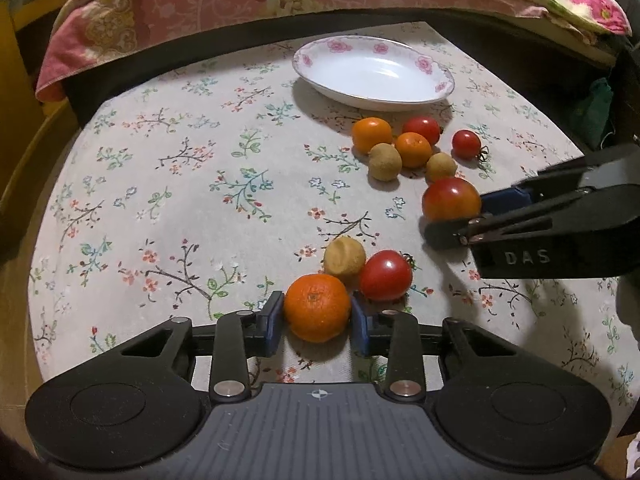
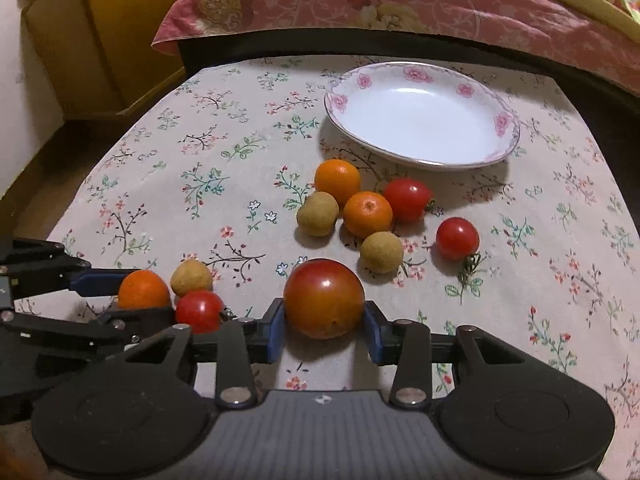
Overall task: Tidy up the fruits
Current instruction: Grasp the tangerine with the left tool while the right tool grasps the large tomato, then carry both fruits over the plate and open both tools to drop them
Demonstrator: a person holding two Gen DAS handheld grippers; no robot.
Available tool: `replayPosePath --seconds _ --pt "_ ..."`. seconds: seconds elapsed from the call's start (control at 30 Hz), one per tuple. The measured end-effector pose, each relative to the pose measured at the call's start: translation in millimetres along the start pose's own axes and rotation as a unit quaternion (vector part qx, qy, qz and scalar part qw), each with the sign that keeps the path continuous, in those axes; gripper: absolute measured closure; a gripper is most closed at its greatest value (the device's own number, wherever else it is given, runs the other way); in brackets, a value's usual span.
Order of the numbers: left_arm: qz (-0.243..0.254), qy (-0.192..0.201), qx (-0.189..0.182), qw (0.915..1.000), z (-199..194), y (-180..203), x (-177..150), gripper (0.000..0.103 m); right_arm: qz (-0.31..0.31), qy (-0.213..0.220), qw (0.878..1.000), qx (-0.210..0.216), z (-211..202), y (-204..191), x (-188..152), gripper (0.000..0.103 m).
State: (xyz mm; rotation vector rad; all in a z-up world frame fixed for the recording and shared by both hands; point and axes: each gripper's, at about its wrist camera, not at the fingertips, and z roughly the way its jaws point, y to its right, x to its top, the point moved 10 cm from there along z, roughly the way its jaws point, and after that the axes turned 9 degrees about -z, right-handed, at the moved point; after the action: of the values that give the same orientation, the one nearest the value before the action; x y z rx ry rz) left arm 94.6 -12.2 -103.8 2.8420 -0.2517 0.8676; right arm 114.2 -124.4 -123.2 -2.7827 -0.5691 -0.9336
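Observation:
My left gripper is shut on an orange mandarin low over the flowered tablecloth. A tan longan and a red tomato lie just beyond it. My right gripper is shut on a large red-orange tomato; it also shows in the left wrist view. A white plate with pink flowers stands empty at the far side. Between it and the grippers lies a cluster: two mandarins, two longans and two tomatoes.
A pink floral quilt on a bed lies beyond the table's far edge. Yellow wooden furniture stands at the left. The tablecloth's left half carries no objects.

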Motion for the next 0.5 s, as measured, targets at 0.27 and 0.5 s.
replayPosePath --seconds 0.27,0.5 --pt "-0.030 0.011 -0.012 0.9994 -24.5 4.0 17.0 0.061 0.020 0.019 1.000 0.014 -30.7 -0.9 10.0 0.065" --pt "-0.025 0.055 -0.042 0.9973 -28.0 33.1 87.0 0.061 0.043 0.050 0.998 -0.003 -52.3 32.6 44.8 0.065"
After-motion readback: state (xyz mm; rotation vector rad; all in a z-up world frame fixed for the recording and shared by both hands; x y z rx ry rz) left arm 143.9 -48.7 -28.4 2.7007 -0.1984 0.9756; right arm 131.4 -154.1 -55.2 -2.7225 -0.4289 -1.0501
